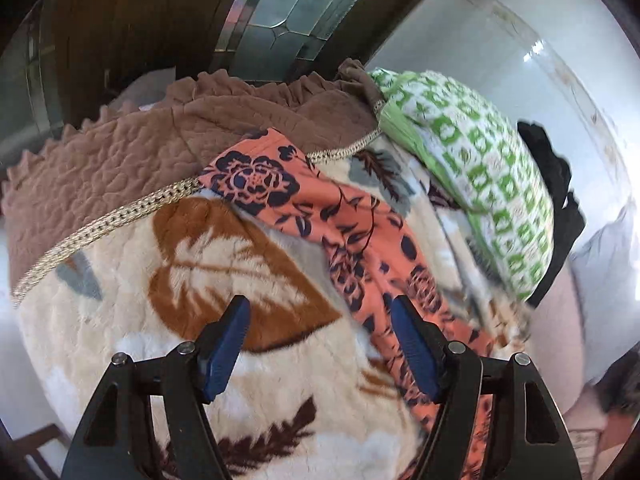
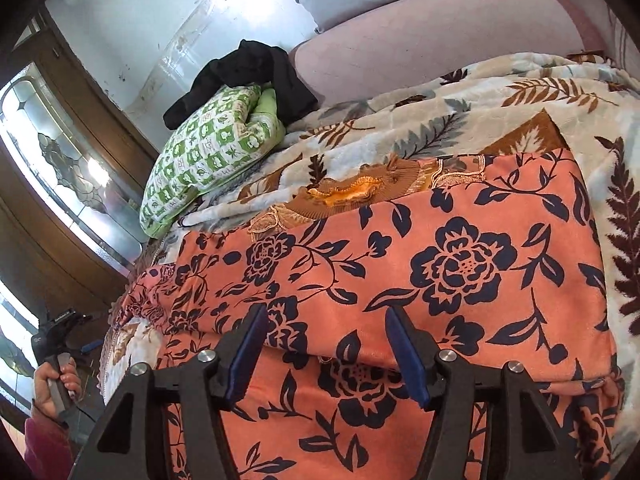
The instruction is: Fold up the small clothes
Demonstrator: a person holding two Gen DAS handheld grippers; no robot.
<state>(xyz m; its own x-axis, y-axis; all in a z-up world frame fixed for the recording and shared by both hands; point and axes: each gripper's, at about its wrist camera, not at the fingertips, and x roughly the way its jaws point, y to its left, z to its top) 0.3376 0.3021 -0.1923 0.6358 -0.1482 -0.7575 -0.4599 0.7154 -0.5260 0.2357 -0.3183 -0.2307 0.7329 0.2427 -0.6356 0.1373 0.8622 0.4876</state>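
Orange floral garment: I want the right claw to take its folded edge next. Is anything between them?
Nothing visible. The right claw is open just above the orange floral garment, whose folded edge lies right below the fingertips. The pleated brown cloth lies beyond, on the leaf-print blanket.

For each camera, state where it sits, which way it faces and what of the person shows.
Left wrist: on the left gripper, jaws open, angled down at the leaf blanket; no body shows.
Right wrist: on the right gripper, open over the orange floral garment; the left hand shows.
Shared: garment, blanket, green pillow.
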